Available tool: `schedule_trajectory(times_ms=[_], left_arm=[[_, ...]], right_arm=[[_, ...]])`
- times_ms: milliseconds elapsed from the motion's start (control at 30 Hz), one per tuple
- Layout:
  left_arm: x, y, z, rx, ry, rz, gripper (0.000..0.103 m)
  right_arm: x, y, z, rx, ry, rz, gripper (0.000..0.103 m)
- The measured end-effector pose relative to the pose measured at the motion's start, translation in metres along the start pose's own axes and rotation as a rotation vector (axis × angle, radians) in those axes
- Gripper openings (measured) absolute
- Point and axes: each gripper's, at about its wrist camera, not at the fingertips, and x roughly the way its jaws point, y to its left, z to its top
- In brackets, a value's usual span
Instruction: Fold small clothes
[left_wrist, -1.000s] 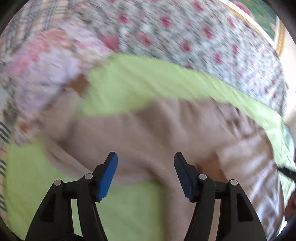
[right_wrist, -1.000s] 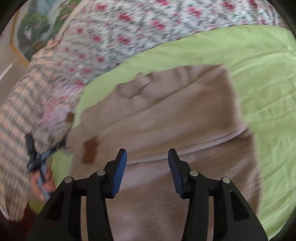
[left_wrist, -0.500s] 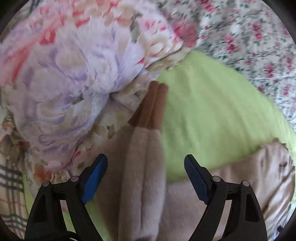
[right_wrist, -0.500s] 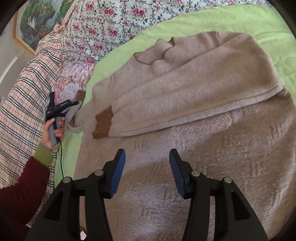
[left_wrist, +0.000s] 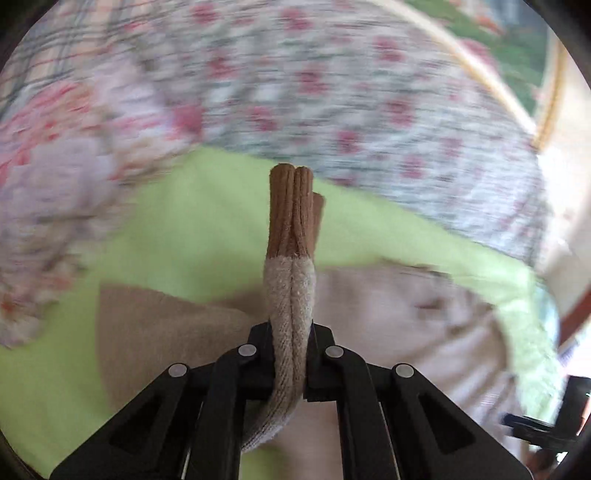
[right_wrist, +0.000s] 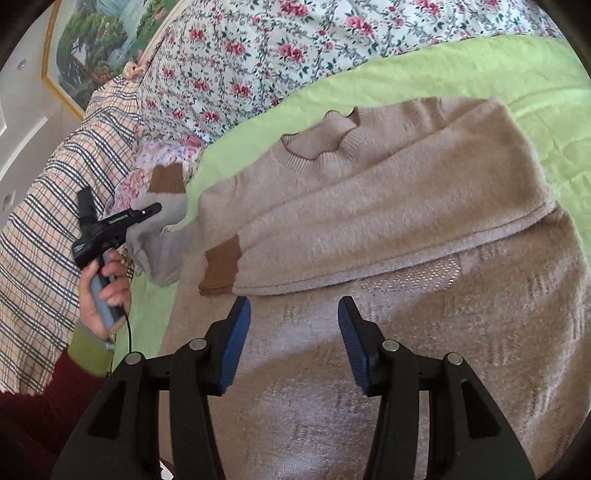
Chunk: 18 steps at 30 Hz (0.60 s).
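A beige knit sweater (right_wrist: 406, 206) with brown cuffs lies on a green sheet (right_wrist: 517, 74). One sleeve is folded across its chest, its brown cuff (right_wrist: 221, 266) near the left side. My left gripper (left_wrist: 290, 354) is shut on the other sleeve (left_wrist: 290, 295), whose brown cuff (left_wrist: 291, 210) sticks up past the jaws. In the right wrist view the left gripper (right_wrist: 147, 212) holds that sleeve (right_wrist: 159, 236) lifted at the sweater's left edge. My right gripper (right_wrist: 291, 332) is open and empty above the sweater's lower body.
A rose-print quilt (right_wrist: 277, 48) lies behind the green sheet. A plaid blanket (right_wrist: 48, 221) and a pale floral cloth (left_wrist: 55, 184) lie to the left. A framed picture (right_wrist: 99, 48) hangs on the wall.
My left gripper has closed on the sleeve near its brown cuff and lifted it, swinging fast. My right gripper has stayed open over the sweater, barely moving.
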Motion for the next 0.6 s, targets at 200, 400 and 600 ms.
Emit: schedule_trajectory(times_ms=[200, 400, 600], left_arm=[[0.023, -0.131, -0.04, 0.144, 0.052, -0.182, 0.005], [0.083, -0.196, -0.082, 0.25, 0.182, -0.211, 0.006], [0.098, -0.189, -0.107, 0.259, 0.262, -0.224, 0.039]], right_arm=[[-0.022, -0.028, -0.002, 0.078, -0.048, -0.035, 0.051], [-0.044, -0.045, -0.004, 0.092, -0.089, -0.064, 0.051], [-0.043, -0.055, 0.006, 0.176, -0.101, -0.074, 0.051]])
